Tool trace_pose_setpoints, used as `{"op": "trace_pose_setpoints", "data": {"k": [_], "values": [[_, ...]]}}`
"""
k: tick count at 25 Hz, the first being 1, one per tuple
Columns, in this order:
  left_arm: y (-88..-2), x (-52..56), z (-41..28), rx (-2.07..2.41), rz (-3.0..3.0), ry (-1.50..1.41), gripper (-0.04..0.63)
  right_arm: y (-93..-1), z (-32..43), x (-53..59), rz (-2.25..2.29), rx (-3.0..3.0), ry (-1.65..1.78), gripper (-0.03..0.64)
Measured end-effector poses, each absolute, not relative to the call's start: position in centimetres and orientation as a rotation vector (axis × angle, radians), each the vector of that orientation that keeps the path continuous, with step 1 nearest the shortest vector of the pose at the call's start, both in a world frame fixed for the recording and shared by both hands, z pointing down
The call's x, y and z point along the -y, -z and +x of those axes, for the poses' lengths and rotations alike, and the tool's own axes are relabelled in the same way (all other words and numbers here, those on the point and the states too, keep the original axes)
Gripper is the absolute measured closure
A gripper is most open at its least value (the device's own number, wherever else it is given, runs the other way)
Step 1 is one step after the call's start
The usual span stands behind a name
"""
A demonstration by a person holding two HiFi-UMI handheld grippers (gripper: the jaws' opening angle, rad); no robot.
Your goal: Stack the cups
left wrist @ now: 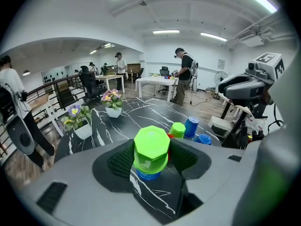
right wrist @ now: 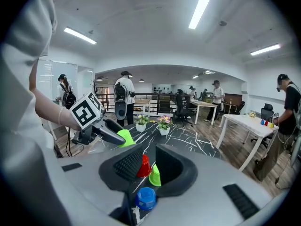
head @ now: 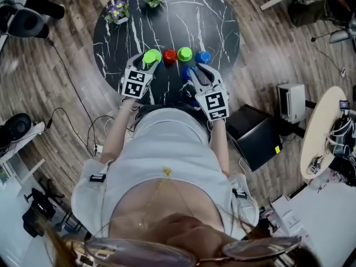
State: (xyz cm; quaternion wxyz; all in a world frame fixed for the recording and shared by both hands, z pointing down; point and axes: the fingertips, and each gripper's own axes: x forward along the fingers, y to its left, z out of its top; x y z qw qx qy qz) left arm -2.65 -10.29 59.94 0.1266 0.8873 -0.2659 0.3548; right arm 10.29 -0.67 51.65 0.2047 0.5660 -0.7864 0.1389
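While left tongs (head: 148, 60) grip green cup (left wrist: 151, 146), right tongs (right wrist: 146, 160) angle down, parted

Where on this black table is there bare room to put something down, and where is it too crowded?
The widest bare patch is the middle of the table, between the flower pots at the far rim and the cup row. The far right side is bare too. The near edge is crowded: the left claw grips a green cup, with the right claw alongside.

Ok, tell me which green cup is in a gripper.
The green cup at the row's left end, held in the left gripper; the other green cup stands free on the table.
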Motion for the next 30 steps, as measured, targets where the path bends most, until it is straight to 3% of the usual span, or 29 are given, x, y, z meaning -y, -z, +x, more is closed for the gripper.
{"op": "trace_pose_setpoints", "data": {"k": [30], "values": [[-62.0,9.7,1.7,0.65,2.63,-1.121,0.345,-52.7,12.1,-1.0,1.615,2.119,-0.426,0.525]]}}
